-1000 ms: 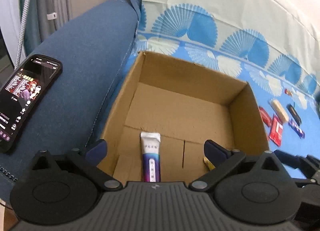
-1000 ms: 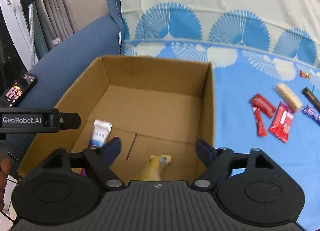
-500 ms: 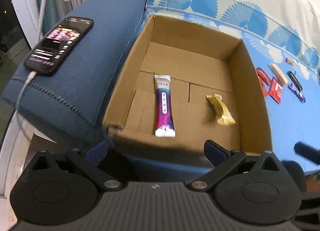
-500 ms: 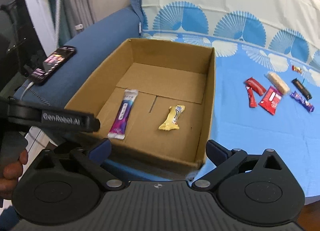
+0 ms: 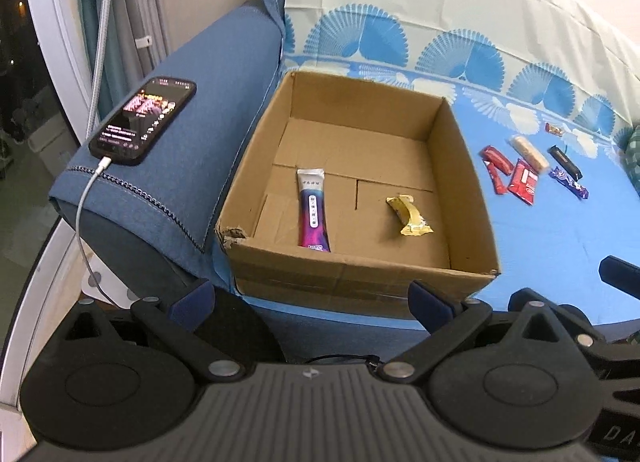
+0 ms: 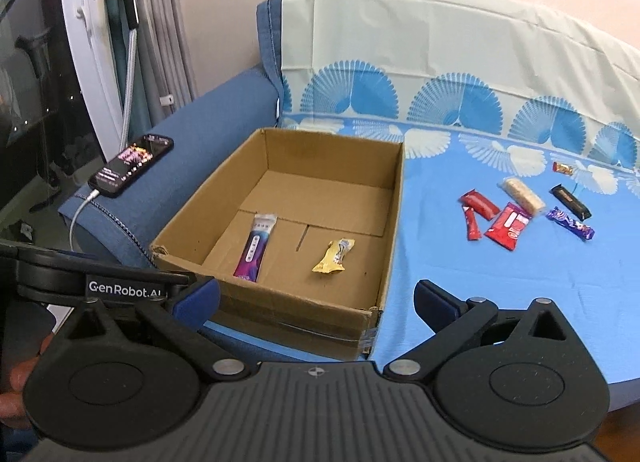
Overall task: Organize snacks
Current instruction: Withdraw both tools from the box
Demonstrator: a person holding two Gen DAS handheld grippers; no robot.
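Red-wrapped snacks (image 6: 505, 225) lie loose on the blue cover, ahead-right of the right gripper (image 6: 316, 296), nearer it than the left gripper (image 5: 310, 296); both sets of fingers wide open, empty.

- Box (image 5: 360, 278): open brown cardboard, on the blue sheet against the sofa arm; near left corner torn.
- Purple pouch (image 5: 313, 211): white-topped, flat on the box floor, left side, lengthwise.
- Yellow bar (image 5: 409, 215): crumpled gold wrapper, flat on the box floor, right of the pouch, apart from it.
- Red snacks (image 6: 489, 217): three red wrappers on the sheet right of the box, close together.
- Rice bar (image 6: 523, 195): pale, just beyond the red ones.
- Black bar (image 6: 569, 197), purple bar (image 6: 571, 224): further right, side by side.
- Small candy (image 6: 562, 168): farthest back.
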